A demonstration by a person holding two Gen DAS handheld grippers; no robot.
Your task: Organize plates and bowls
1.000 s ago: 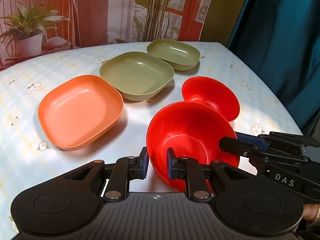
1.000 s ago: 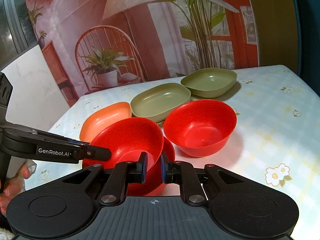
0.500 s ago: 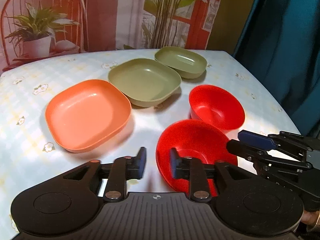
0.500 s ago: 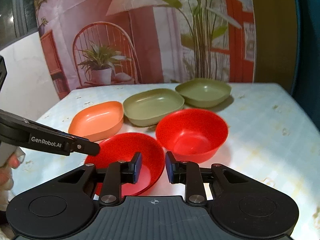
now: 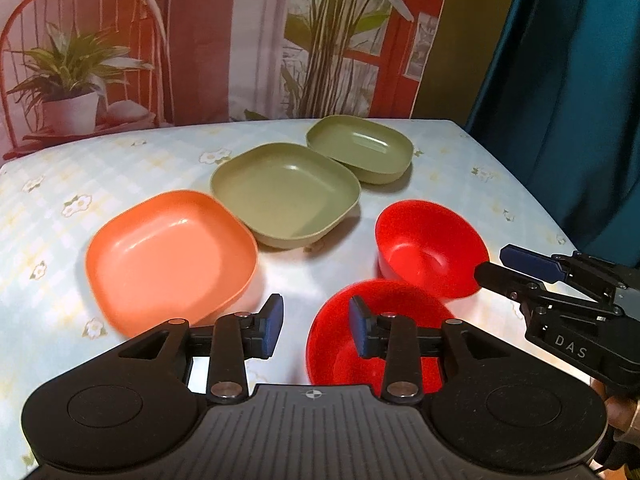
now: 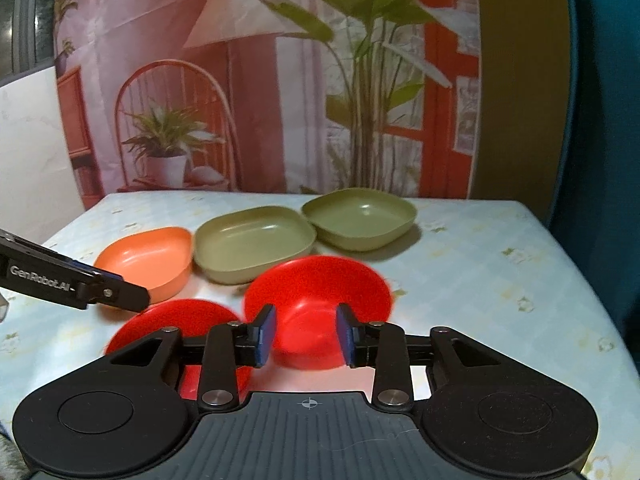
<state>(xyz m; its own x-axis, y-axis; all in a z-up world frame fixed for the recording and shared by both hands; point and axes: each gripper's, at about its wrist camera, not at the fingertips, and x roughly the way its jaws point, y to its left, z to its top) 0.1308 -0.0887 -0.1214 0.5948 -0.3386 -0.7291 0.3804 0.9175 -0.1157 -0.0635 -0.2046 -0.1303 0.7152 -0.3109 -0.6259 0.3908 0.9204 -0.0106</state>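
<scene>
Two red bowls stand on the table. The near red bowl (image 5: pixel 340 356) sits just under my left gripper (image 5: pixel 316 326), which is open with its right finger over the bowl's rim. The far red bowl (image 5: pixel 430 250) stands beside it. An orange plate (image 5: pixel 168 258) and two green plates, a larger one (image 5: pixel 286 192) and a smaller one (image 5: pixel 360 146), lie in a row behind. My right gripper (image 6: pixel 306 334) is open and empty, in front of the far red bowl (image 6: pixel 316 292); the near bowl (image 6: pixel 176 320) lies at its left.
The table (image 5: pixel 60 184) has a pale flowered cloth. Its right edge runs along a teal curtain (image 5: pixel 560 80). A printed backdrop with a chair and plants hangs behind the table. The right gripper shows at the right of the left wrist view (image 5: pixel 520 268).
Both grippers have opened and let go of the near red bowl, which was held tilted above the table and now rests on it. Both grippers have drawn back and up.
</scene>
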